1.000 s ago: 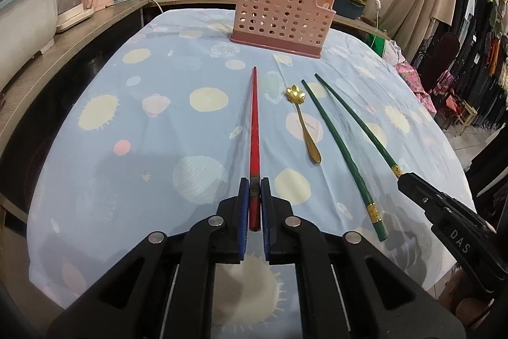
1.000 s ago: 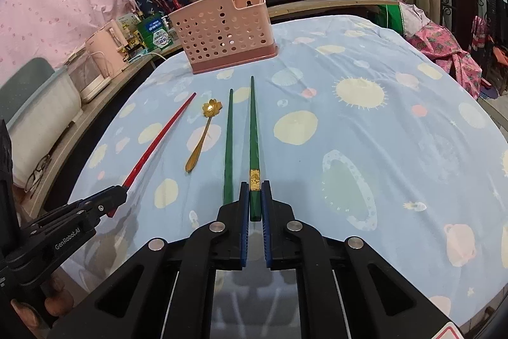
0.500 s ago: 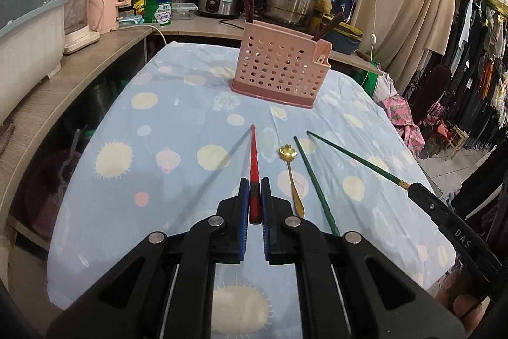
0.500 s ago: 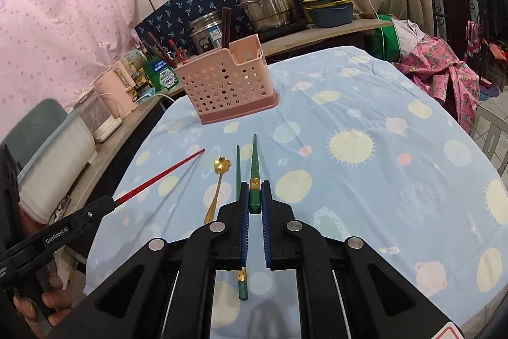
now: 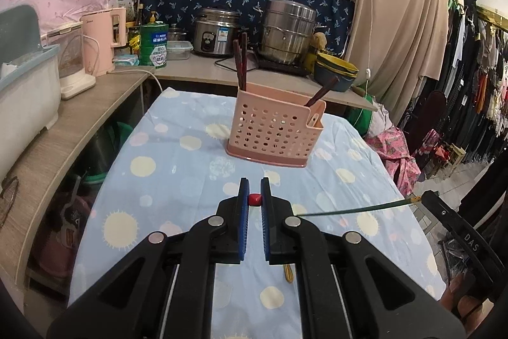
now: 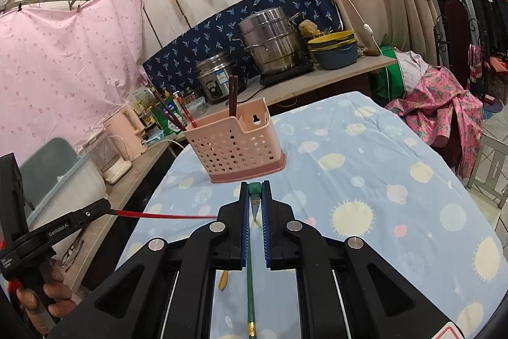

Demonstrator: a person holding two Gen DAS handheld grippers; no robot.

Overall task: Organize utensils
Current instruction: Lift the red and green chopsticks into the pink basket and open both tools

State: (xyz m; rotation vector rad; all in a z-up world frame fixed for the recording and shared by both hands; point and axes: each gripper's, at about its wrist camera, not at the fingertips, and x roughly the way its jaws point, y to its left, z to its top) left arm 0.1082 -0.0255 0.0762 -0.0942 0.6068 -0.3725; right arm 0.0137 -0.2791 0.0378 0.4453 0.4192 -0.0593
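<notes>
My left gripper [image 5: 254, 186] is shut on a red chopstick [image 5: 254, 199], held above the table and seen end-on. The same red chopstick [image 6: 165, 215] sticks out of the left gripper [image 6: 106, 206] in the right wrist view. My right gripper [image 6: 255, 185] is shut on a green chopstick [image 6: 255, 191]; from the left wrist view that chopstick [image 5: 355, 208] juts from the right gripper [image 5: 425, 196]. A second green chopstick [image 6: 250, 288] and a gold spoon [image 6: 223, 280] lie on the cloth below. The pink perforated basket [image 5: 274, 132] stands ahead and holds dark chopsticks.
The table [image 5: 177, 167] carries a light blue cloth with round prints. A wooden counter [image 5: 63, 129] runs along the left and back with a kettle, rice cooker [image 5: 216, 32] and steel pot [image 5: 287, 30]. Clothes hang at the right, and a person's hand [image 6: 47, 294] grips the left tool.
Both grippers have risen off the table, each carrying its chopstick up with it. The views now look more level toward the basket.
</notes>
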